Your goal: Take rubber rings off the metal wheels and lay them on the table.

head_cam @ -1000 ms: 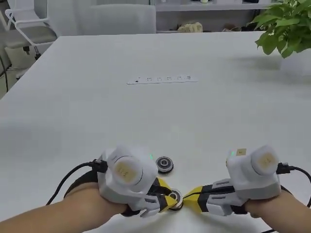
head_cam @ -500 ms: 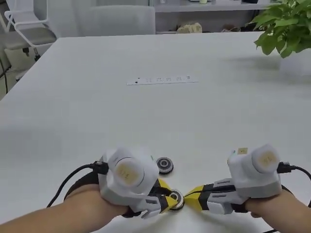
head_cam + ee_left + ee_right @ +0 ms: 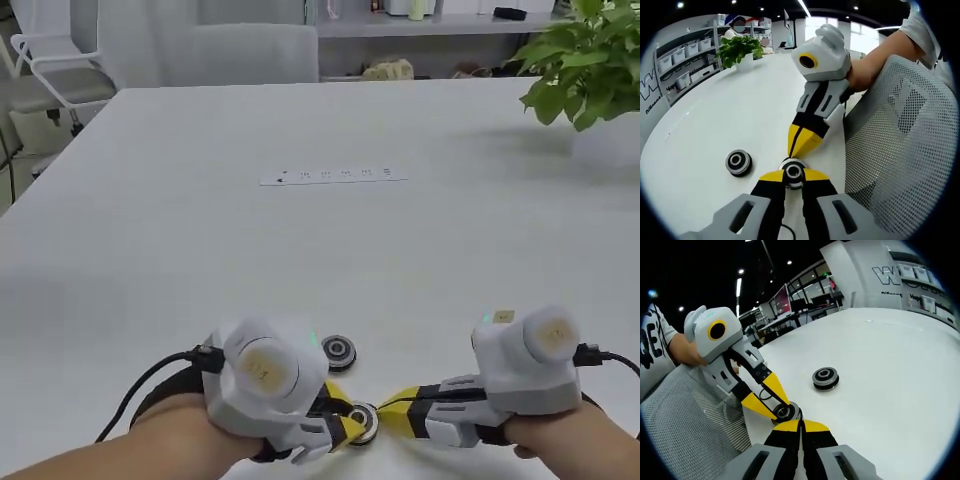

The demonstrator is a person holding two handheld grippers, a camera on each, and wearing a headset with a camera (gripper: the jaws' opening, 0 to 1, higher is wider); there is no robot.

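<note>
Near edge, left gripper (image 3: 792,176) still clamps wheel (image 3: 362,420)

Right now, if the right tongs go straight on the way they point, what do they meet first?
The small metal wheel pinched in the left tongs, directly ahead of the right tongs. They look about touching it, though depth is unclear.

The left hand-held gripper (image 3: 347,424) covers part of the near wheel (image 3: 364,421); the plant (image 3: 585,60) is cropped.
</note>
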